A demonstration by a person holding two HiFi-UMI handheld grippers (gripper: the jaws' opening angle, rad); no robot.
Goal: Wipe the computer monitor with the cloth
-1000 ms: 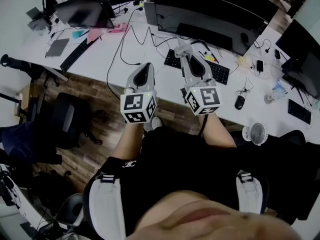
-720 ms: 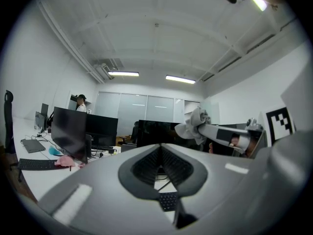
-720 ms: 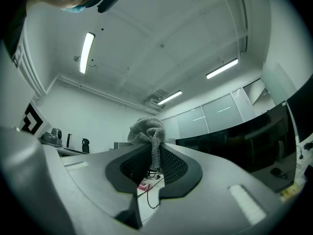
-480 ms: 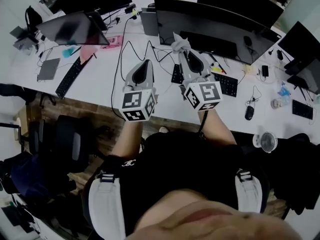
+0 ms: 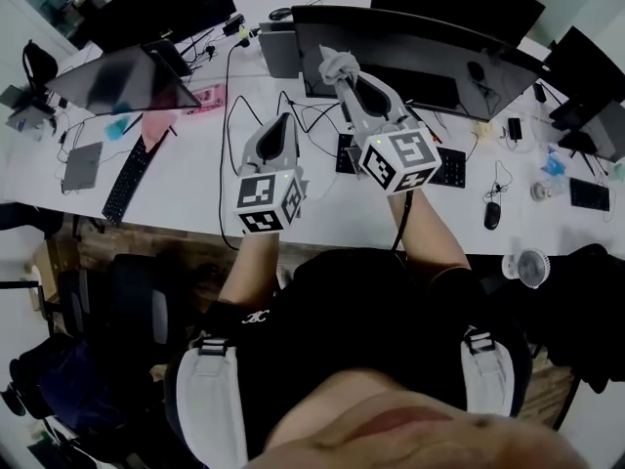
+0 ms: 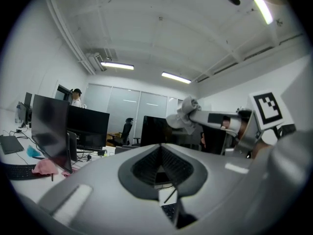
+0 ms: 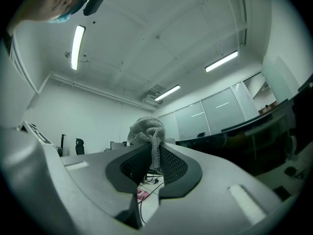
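Observation:
A wide curved dark monitor stands at the back of the white desk. My right gripper is raised in front of the monitor's left part, shut on a bunched grey cloth. In the right gripper view the cloth sticks up from between the closed jaws, with the monitor off to the right. My left gripper hovers over the desk lower left of it, shut with nothing held. The left gripper view shows the cloth up and to the right.
A black keyboard and a mouse lie below the monitor. Black cables cross the desk. At left are a second screen, another keyboard and a pink rag. A small fan sits at the front right.
The right gripper has lifted the cloth up and away from me, to in front of the monitor's left part. The left gripper has shifted slightly forward over the desk.

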